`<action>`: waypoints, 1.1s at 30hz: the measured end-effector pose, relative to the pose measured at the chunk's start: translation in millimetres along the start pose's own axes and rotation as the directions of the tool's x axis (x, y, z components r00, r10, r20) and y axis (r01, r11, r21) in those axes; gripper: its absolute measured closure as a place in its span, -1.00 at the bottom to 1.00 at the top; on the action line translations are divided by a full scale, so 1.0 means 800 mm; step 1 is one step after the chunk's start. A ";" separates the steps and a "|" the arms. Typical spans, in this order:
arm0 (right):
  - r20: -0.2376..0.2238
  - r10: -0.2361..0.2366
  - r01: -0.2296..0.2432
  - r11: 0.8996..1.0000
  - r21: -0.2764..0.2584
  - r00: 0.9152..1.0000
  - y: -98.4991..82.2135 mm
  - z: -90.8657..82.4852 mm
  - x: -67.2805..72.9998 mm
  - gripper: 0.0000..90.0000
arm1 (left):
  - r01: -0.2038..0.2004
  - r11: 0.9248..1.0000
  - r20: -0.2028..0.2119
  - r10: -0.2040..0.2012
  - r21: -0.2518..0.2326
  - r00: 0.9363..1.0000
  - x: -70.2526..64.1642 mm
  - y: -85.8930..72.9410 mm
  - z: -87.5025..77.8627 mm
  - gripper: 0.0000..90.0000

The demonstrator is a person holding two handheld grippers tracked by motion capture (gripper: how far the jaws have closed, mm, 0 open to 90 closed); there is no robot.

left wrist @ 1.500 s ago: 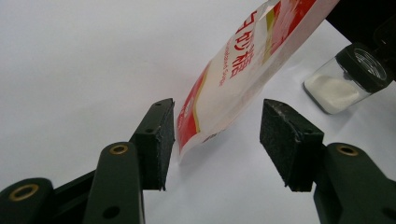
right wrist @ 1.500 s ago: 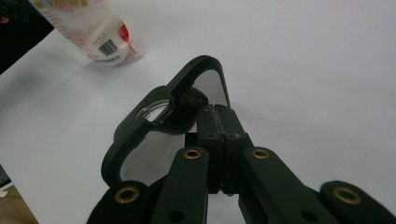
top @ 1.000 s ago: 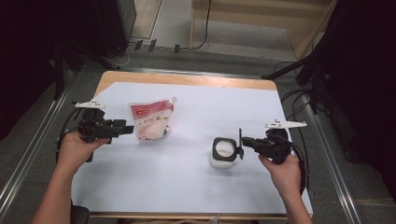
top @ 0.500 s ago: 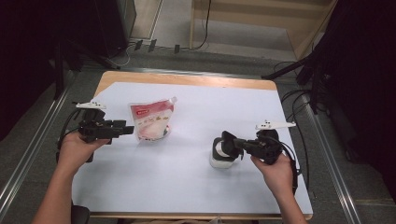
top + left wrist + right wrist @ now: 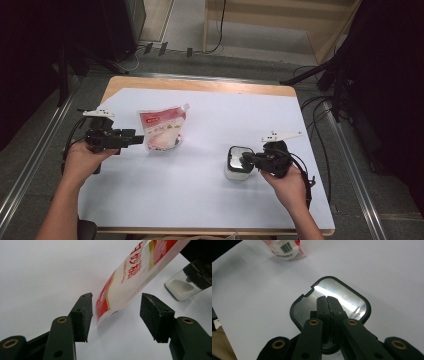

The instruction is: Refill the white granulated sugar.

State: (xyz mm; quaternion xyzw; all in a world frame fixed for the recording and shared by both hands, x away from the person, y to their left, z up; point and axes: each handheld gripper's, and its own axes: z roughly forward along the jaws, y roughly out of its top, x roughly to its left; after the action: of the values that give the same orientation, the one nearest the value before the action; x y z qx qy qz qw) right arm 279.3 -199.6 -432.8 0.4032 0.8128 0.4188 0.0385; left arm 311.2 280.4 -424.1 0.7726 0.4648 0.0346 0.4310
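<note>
A red-and-white pouch [image 5: 162, 129] of white powder lies on the white sheet at the left. My left gripper [image 5: 139, 140] is at the pouch's left edge. In the left gripper view the pouch [image 5: 130, 282] has its corner between the open jaws of the left gripper [image 5: 117, 307], and neither pad presses on it. A small clear jar [image 5: 236, 165] with white contents stands at the right. My right gripper [image 5: 245, 159] reaches over it from the right. In the right gripper view the shut right gripper [image 5: 327, 300] rests above the jar's shiny black-rimmed lid [image 5: 352, 302].
The white sheet [image 5: 210, 200] covers most of a wooden table, with metal rails along both sides. Cables [image 5: 320, 107] trail off the right edge. The jar [image 5: 183, 282] shows beyond the pouch in the left gripper view, and the pouch [image 5: 284, 250] lies far off in the right gripper view.
My right gripper has moved left, from beside the jar's right side to over its lid. The left hand and the pouch have stayed put.
</note>
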 end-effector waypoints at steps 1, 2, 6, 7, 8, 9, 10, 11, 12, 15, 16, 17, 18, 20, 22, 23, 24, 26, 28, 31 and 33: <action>-0.003 -0.003 0.003 1.000 0.004 1.000 0.000 0.001 0.000 0.97 | 0.003 1.000 0.001 -0.003 -0.005 1.000 0.000 0.000 0.000 -0.01; -0.002 -0.002 0.002 1.000 0.002 1.000 0.001 0.002 0.001 0.96 | 0.001 1.000 0.000 -0.001 -0.001 1.000 0.001 -0.001 -0.002 -0.01; -0.003 -0.001 0.001 1.000 -0.009 1.000 0.002 0.002 0.002 0.86 | 0.002 1.000 -0.001 -0.002 -0.010 1.000 0.003 -0.002 -0.004 -0.02; -0.002 -0.001 0.001 1.000 -0.016 1.000 0.002 0.002 0.002 0.82 | 0.000 1.000 -0.006 0.000 -0.010 1.000 0.003 -0.002 -0.004 -0.02; -0.004 0.001 -0.001 1.000 -0.020 1.000 0.002 0.002 0.002 0.79 | -0.002 1.000 -0.008 0.002 -0.010 1.000 0.003 -0.002 -0.004 -0.02; -0.004 0.005 -0.005 1.000 -0.026 1.000 0.002 0.002 0.002 0.72 | -0.001 1.000 -0.006 0.001 -0.008 1.000 0.002 -0.002 -0.004 -0.02; -0.003 0.003 -0.003 0.999 -0.034 1.000 0.002 0.003 0.002 0.71 | 0.000 1.000 -0.010 0.000 -0.006 1.000 0.002 -0.003 -0.003 -0.02; -0.009 0.009 -0.010 0.999 -0.036 1.000 0.002 0.003 0.001 0.69 | -0.001 1.000 -0.013 0.001 -0.003 1.000 0.002 -0.003 -0.003 -0.02; -0.012 0.013 -0.013 0.999 -0.036 1.000 0.002 0.003 0.000 0.66 | -0.005 1.000 -0.015 0.005 0.001 1.000 0.003 -0.003 -0.003 -0.02; -0.010 0.015 -0.016 0.999 -0.052 1.000 0.003 0.003 -0.003 0.57 | -0.010 1.000 -0.022 0.010 0.009 1.000 0.003 -0.003 -0.002 -0.02; -0.006 0.011 -0.011 0.998 -0.057 1.000 0.002 0.002 -0.004 0.55 | -0.006 1.000 -0.014 0.006 0.009 1.000 0.004 -0.003 -0.001 -0.02; -0.001 0.013 -0.013 0.998 -0.063 1.000 0.001 0.001 -0.006 0.53 | -0.008 1.000 -0.014 0.008 0.008 1.000 0.004 -0.003 -0.001 -0.03; 0.004 0.018 -0.017 0.998 -0.066 1.000 0.000 -0.001 -0.008 0.49 | -0.007 1.000 -0.014 0.007 0.004 1.000 0.003 -0.003 0.000 -0.03; 0.012 0.030 -0.029 0.997 -0.078 0.999 -0.002 -0.004 -0.013 0.44 | -0.008 1.000 -0.021 0.008 0.003 1.000 0.003 -0.002 0.001 -0.03; 0.024 0.033 -0.030 0.996 -0.089 0.999 -0.003 -0.009 -0.019 0.37 | -0.014 1.000 -0.027 0.014 0.003 1.000 0.004 -0.002 0.001 -0.03; 0.031 0.036 -0.033 0.995 -0.094 0.999 -0.004 -0.012 -0.022 0.33 | -0.015 1.000 -0.028 0.015 0.003 1.000 0.003 -0.002 0.001 -0.03; 0.039 0.033 -0.029 0.994 -0.105 0.999 -0.006 -0.015 -0.025 0.27 | -0.017 1.000 -0.025 0.017 0.003 1.000 0.003 -0.002 0.001 -0.04; 0.056 0.013 -0.006 0.992 -0.128 0.998 -0.009 -0.018 -0.031 0.20 | -0.022 1.000 -0.028 0.022 0.004 0.999 0.003 -0.002 0.001 -0.04; 0.075 0.014 -0.003 0.989 -0.151 0.997 -0.011 -0.023 -0.038 0.17 | -0.019 1.000 -0.028 0.019 0.002 0.999 0.003 -0.002 0.001 -0.05; 0.078 0.037 -0.024 0.986 -0.165 0.996 -0.014 -0.029 -0.047 0.14 | -0.027 1.000 -0.034 0.027 0.005 0.999 0.005 -0.002 0.002 -0.07; 0.091 0.043 -0.028 0.985 -0.169 0.995 -0.016 -0.032 -0.052 0.14 | -0.029 1.000 -0.032 0.029 0.004 0.999 0.005 -0.003 0.002 -0.07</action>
State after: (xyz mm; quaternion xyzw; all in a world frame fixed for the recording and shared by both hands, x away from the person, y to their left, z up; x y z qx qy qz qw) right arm 288.9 -249.4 -437.0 0.4321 0.7646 0.4669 0.1030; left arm 312.9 283.2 -428.0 0.7795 0.4604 0.0523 0.4216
